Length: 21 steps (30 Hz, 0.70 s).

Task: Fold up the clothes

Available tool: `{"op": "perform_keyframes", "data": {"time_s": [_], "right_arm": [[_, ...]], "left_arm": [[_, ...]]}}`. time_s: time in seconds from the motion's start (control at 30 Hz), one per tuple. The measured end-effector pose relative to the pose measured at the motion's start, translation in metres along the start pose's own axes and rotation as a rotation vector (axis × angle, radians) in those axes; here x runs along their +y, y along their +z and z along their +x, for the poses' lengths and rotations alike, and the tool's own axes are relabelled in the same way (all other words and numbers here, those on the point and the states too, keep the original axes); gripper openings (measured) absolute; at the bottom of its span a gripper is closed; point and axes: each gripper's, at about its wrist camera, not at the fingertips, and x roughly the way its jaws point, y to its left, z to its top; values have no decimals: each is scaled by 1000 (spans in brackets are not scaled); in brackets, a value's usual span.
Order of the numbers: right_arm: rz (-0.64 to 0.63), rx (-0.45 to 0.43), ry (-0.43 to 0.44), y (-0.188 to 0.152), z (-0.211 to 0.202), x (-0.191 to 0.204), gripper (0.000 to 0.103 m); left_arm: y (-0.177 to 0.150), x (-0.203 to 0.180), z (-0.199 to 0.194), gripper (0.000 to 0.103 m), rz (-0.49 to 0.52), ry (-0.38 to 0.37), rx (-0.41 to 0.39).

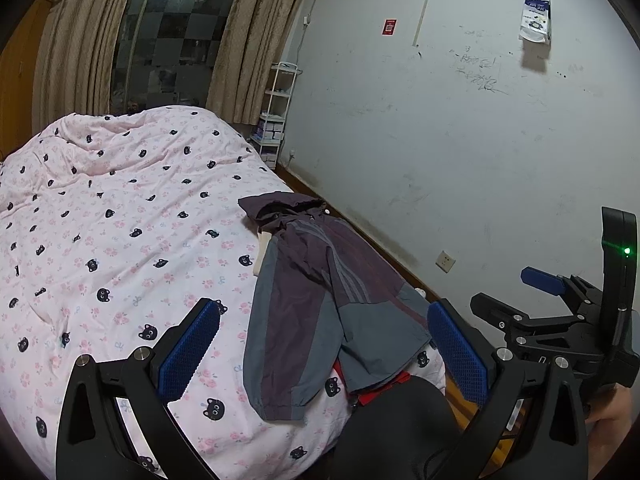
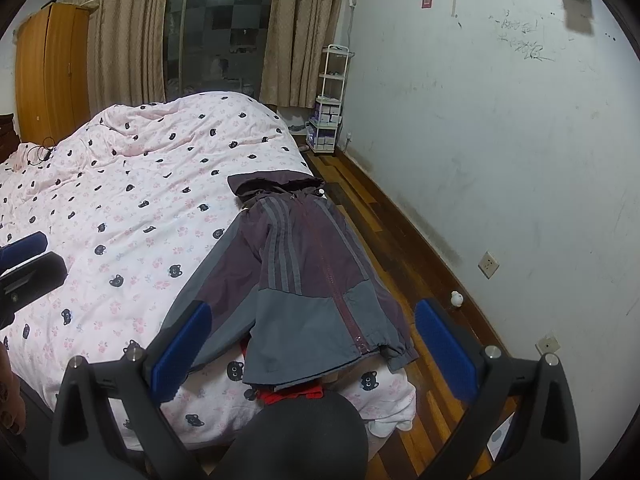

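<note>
Fingers: left gripper (image 1: 324, 352) and right gripper (image 2: 312, 350) both spread wide, empty. Jacket (image 2: 304, 280): 1, laid flat on bed (image 2: 120, 208) for folding.

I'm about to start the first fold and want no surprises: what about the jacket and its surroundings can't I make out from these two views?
- Red item under the jacket hem: mostly covered by the jacket and a dark rounded object in both views; what it is cannot be told.
- Jacket's right sleeve: right wrist view shows only its cuff past the hem.
- Pale thing beneath the jacket's shoulder, left wrist view: largely covered.
</note>
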Motion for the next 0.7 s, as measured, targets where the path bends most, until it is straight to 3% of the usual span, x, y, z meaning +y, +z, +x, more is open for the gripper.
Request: {"op": "perform_keyframes", "data": {"time_s": [0.7], "right_arm": [[3,9,-4,-3,9,-8,103]], "left_arm": [[-5,8,27,103,-18,1,39]]}}
